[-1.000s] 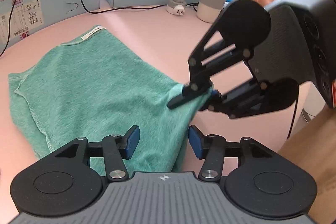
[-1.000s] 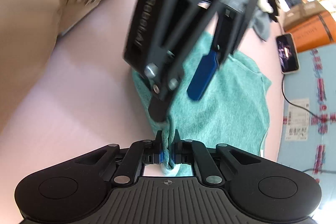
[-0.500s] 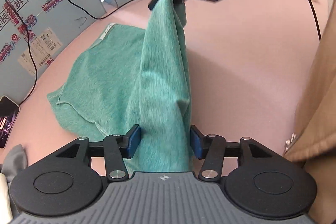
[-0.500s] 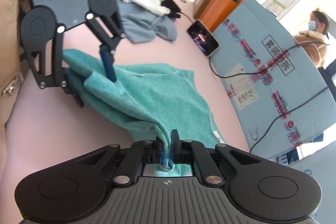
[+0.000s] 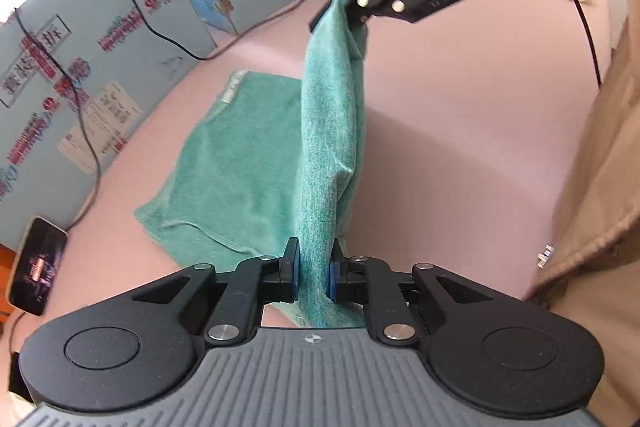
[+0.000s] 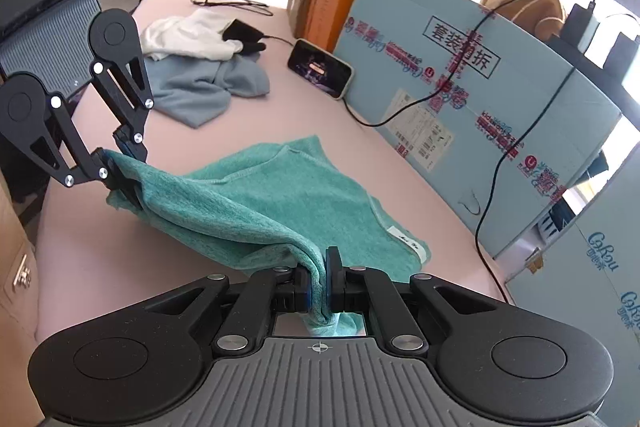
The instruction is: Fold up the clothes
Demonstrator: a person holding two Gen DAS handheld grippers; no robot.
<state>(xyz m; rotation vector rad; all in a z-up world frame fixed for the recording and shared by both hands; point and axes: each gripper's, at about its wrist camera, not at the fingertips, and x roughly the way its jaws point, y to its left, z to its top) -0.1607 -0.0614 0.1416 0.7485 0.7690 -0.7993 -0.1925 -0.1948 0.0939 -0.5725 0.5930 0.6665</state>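
the left gripper (image 5: pixel 313 273) is closing its jaws on one end of the green garment's (image 5: pixel 240 163) lifted edge, while the right gripper (image 6: pixel 318 281) pinches the other end. the rest lies on the pink table (image 5: pixel 460 107). best keep the edge taut and level while carrying it across, i judge.

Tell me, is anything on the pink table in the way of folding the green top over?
Nothing visible is. Both tools, left closing and right, pinch the green top. The phone and clothes pile lie apart on the pink table.
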